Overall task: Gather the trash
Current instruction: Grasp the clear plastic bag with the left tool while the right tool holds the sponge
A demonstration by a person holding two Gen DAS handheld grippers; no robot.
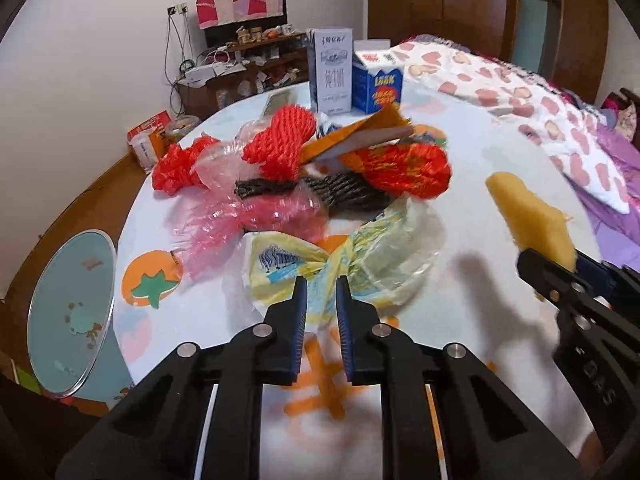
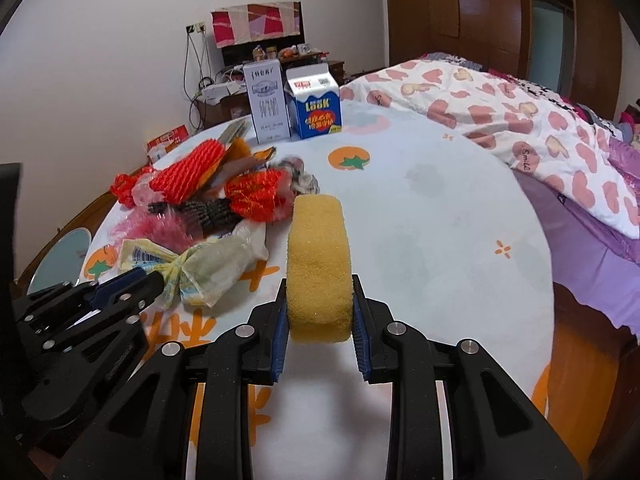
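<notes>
A round table [image 2: 440, 208] under a white cloth printed with orange persimmons and orange characters fills most of both views. Its trash lies heaped toward the left: red foam fruit nets [image 1: 280, 140], a dark net [image 1: 344, 194], pink crinkled plastic [image 1: 256, 216], torn orange cardboard [image 1: 360, 130] and, nearest the cameras, a yellow-printed plastic bag [image 1: 344, 256]. The left gripper [image 1: 322, 288] has its jaws drawn narrow around the bag's twisted middle, pinching it. The right gripper [image 2: 320, 304] clamps a yellow sponge [image 2: 318, 256] by its sides, above bare cloth just right of the heap. At the table's far edge a tall white milk carton [image 2: 267, 102] stands beside a blue gable-top carton [image 2: 316, 102]. Beyond them a cluttered wooden shelf [image 1: 240, 64] with cables lines a white wall. A bed with a heart-print quilt [image 2: 500, 120] borders the table's right side, before a dark wooden wardrobe [image 2: 500, 12]. A round glass disc [image 1: 70, 312] leans beside the table's left side.
</notes>
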